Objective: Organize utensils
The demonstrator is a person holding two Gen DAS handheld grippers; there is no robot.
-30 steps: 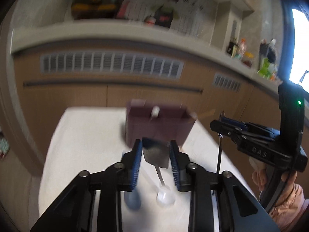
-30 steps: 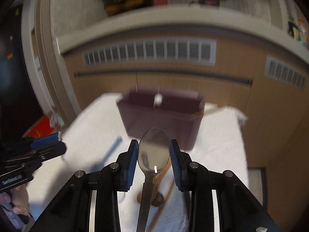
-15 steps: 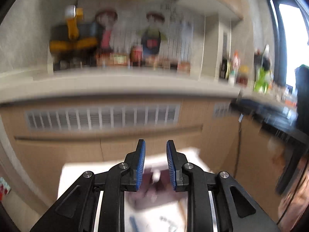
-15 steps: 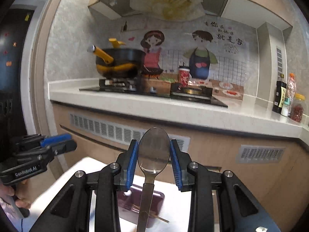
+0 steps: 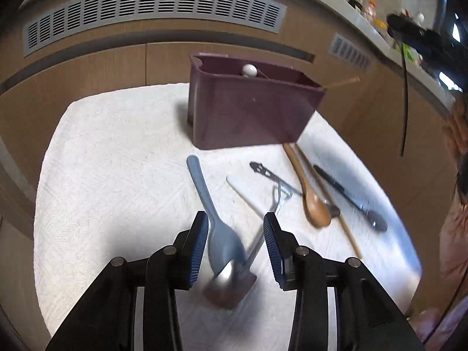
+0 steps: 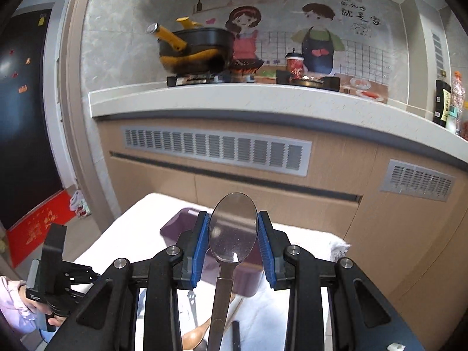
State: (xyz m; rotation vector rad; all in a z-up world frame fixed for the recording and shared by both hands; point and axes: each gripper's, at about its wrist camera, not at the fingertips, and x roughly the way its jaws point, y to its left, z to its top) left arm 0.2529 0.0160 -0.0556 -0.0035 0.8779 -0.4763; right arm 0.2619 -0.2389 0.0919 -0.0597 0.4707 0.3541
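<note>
My left gripper (image 5: 236, 245) points down at the white cloth, jaws opening. Between its fingers lie the bowl of a blue plastic spoon (image 5: 222, 245) and a blurred metal spatula (image 5: 231, 283); the pads press on neither. Behind them stands the dark purple utensil box (image 5: 248, 111), with a white knob (image 5: 249, 70) and a wooden stick (image 5: 342, 82) poking out of it. My right gripper (image 6: 233, 234) is raised towards the counter and is shut on the bowl of a metal spoon (image 6: 233, 228), whose handle runs down out of the frame. The box (image 6: 175, 228) shows below it.
Loose on the cloth (image 5: 117, 161) lie a wooden spoon (image 5: 310, 201), a chopstick (image 5: 348, 234), a black-handled spoon (image 5: 348, 196) and a black slotted tool (image 5: 264, 172). Wooden cabinets with vents stand just behind. A person's hand (image 6: 55, 320) is at the lower left.
The left view swung up to the counter and back down to the cloth; its jaws widened and the spatula, gripped before, is now loose. The right gripper rose with its spoon.
</note>
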